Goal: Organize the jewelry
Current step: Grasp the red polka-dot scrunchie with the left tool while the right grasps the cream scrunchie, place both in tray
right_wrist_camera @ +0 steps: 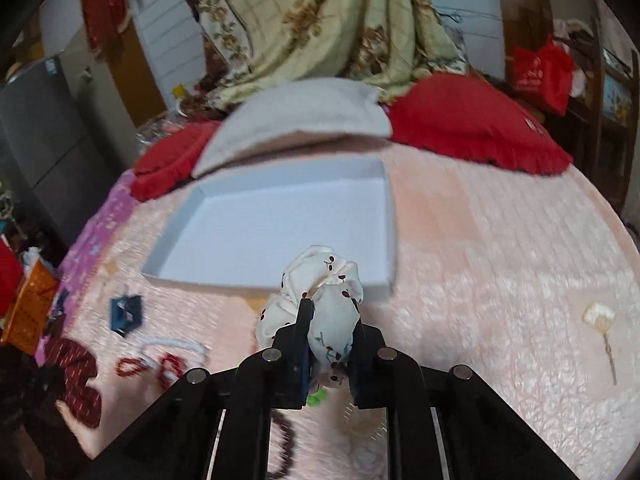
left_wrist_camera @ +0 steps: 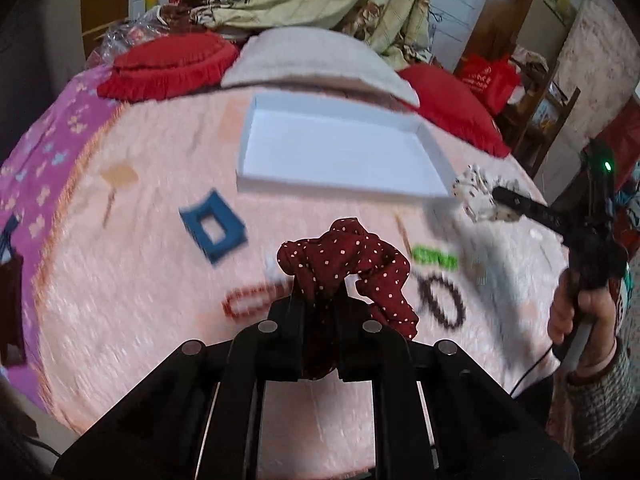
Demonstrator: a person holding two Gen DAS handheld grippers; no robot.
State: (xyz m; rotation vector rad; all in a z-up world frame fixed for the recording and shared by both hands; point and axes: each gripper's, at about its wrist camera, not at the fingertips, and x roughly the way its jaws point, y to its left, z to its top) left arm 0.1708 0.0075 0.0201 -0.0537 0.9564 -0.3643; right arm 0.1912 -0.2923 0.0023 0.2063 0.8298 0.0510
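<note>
My left gripper [left_wrist_camera: 320, 292] is shut on a dark red polka-dot scrunchie [left_wrist_camera: 348, 260] and holds it above the pink bedspread. My right gripper [right_wrist_camera: 330, 320] is shut on a white cherry-print scrunchie [right_wrist_camera: 320, 292], just short of the near edge of the shallow white box [right_wrist_camera: 280, 220]. The box also shows in the left wrist view [left_wrist_camera: 336, 152], and there the right gripper [left_wrist_camera: 496, 200] with its white scrunchie [left_wrist_camera: 472, 192] hovers by the box's right corner. On the bedspread lie a blue square clip [left_wrist_camera: 212, 228], a red bead bracelet [left_wrist_camera: 252, 300], a green clip [left_wrist_camera: 434, 258] and a dark bead bracelet [left_wrist_camera: 440, 300].
Red pillows [right_wrist_camera: 472, 120] and a grey folded cloth [right_wrist_camera: 304, 116] lie behind the box. A floral quilt [right_wrist_camera: 320, 20] hangs at the back. An orange basket [right_wrist_camera: 28, 312] stands at the bed's left edge. A white bead string [right_wrist_camera: 172, 346] lies by the red bracelet [right_wrist_camera: 132, 366].
</note>
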